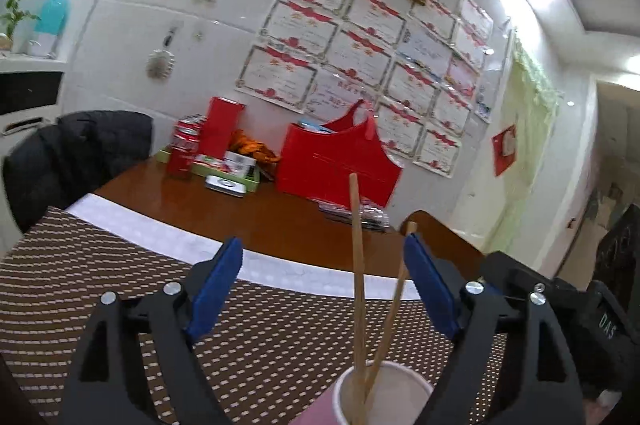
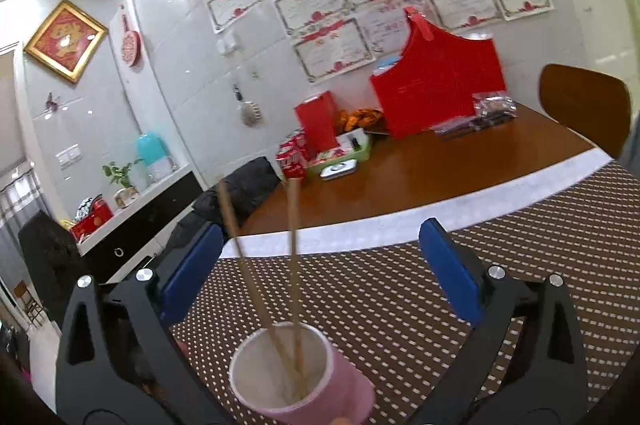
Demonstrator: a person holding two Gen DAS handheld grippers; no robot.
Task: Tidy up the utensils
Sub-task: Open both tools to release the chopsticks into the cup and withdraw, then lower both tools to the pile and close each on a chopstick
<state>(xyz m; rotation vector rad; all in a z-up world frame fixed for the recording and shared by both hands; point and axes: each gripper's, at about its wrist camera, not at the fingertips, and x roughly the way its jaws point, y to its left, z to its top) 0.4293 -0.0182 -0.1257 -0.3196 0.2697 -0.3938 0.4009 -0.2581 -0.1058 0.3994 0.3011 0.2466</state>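
Note:
A pink paper cup [image 1: 382,395] [image 2: 304,377] with a white inside stands on the brown woven placemat [image 1: 100,273] [image 2: 520,225]. Two wooden chopsticks [image 1: 357,253] [image 2: 294,249] lean upright in it. My left gripper [image 1: 326,269] is open, its blue pads well apart, with the chopsticks rising between them and touching neither pad. The right gripper [image 2: 324,257] is open too, and the cup sits low between its black arms without contact. Part of the other gripper's black body [image 1: 600,313] shows at the right edge of the left wrist view.
The placemat lies on a white cloth over a brown wooden table [image 1: 280,209] [image 2: 460,161]. At the far side stand a red bag [image 1: 340,165] [image 2: 440,93], red boxes and cans [image 1: 188,145], a green tray [image 2: 344,153]. Chairs [image 1: 72,153] [image 2: 584,101] flank the table.

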